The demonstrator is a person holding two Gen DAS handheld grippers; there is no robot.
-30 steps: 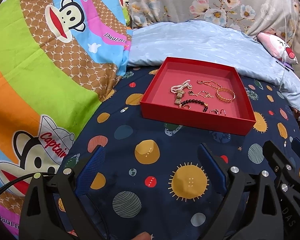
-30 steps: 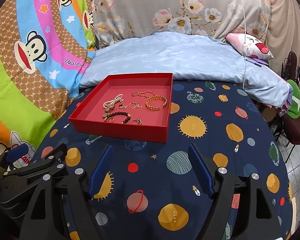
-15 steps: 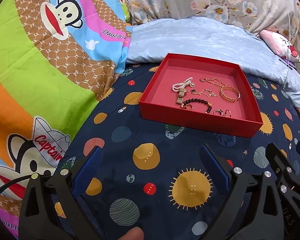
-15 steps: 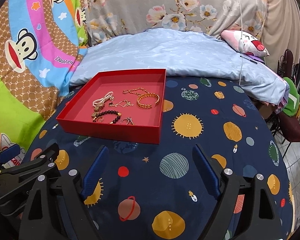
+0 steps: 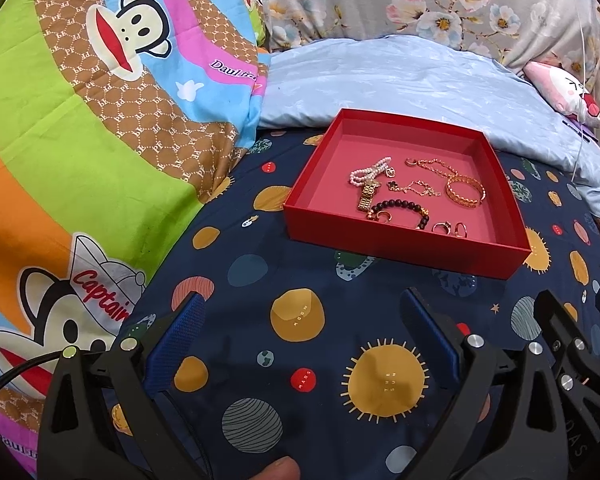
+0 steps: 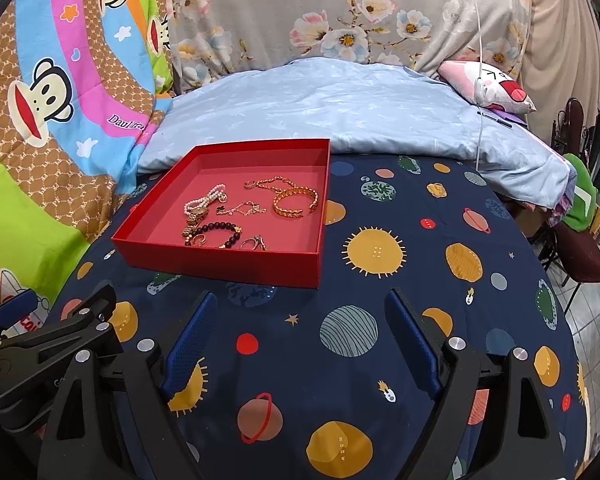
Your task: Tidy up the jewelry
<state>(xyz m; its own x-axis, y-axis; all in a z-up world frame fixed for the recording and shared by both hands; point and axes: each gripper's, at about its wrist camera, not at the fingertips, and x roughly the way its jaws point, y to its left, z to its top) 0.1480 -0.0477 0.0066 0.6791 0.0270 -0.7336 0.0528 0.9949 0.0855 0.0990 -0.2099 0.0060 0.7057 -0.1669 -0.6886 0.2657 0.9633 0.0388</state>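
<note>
A shallow red box sits on the planet-print sheet. It holds jewelry: a pearl strand, a gold watch, a dark bead bracelet, a gold cuff bangle, a gold chain, and rings. My left gripper is open and empty, short of the box. My right gripper is open and empty, just short of the box's near right corner.
A colourful monkey-print blanket rises on the left. A light blue pillow lies behind the box, with a pink plush at the far right. The bed edge drops off at the right.
Both grippers have moved slightly forward and left; the box sits a little closer and shifted in both views. The jewelry has not moved.
</note>
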